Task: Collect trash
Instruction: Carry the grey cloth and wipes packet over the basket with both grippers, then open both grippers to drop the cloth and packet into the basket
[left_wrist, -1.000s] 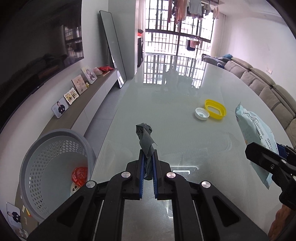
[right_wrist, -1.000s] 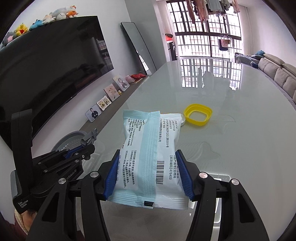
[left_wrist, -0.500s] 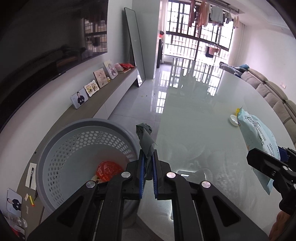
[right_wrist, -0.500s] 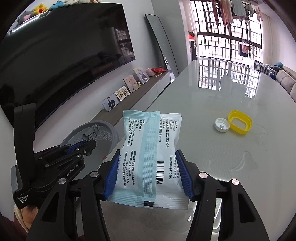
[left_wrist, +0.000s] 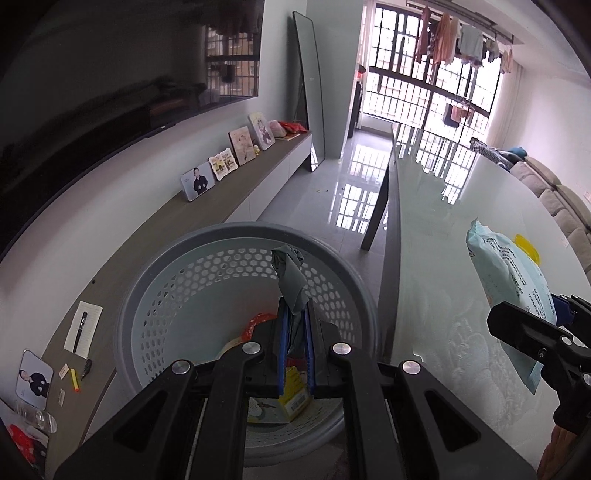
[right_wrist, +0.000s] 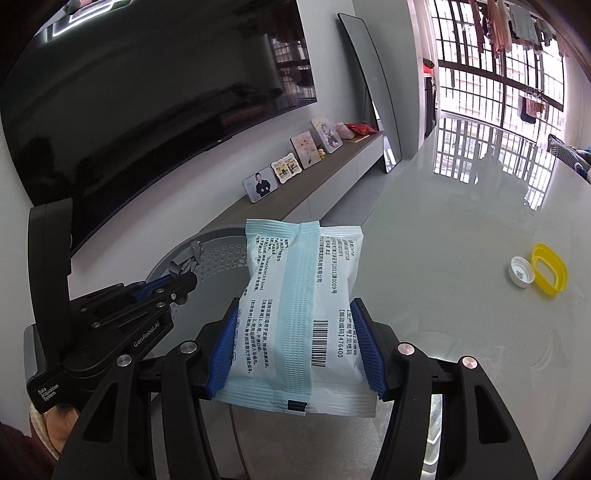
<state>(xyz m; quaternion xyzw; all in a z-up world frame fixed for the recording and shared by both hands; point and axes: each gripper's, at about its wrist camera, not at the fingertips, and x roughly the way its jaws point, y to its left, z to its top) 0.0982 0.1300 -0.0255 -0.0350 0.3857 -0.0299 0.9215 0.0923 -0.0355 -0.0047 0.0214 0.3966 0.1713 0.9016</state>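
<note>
Both hands have swung off the glass worktop (right_wrist: 461, 229) toward the grey basket (left_wrist: 207, 258): the left gripper (left_wrist: 294, 332), jaws clenched on a grey scrap (left_wrist: 290, 280), now hangs over it, ready to drop, while the right gripper (right_wrist: 295, 350) grasps the blue packet (right_wrist: 299, 306) beside the rim.

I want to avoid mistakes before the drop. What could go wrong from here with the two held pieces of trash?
1. The left tool is over the basket, but the rag is limp and may cling to a pad when released.
2. The right tool holds the packet above the table, not the basket; released now, it would likely miss.
3. The cap and yellow ring on the table might be forgotten.
</note>
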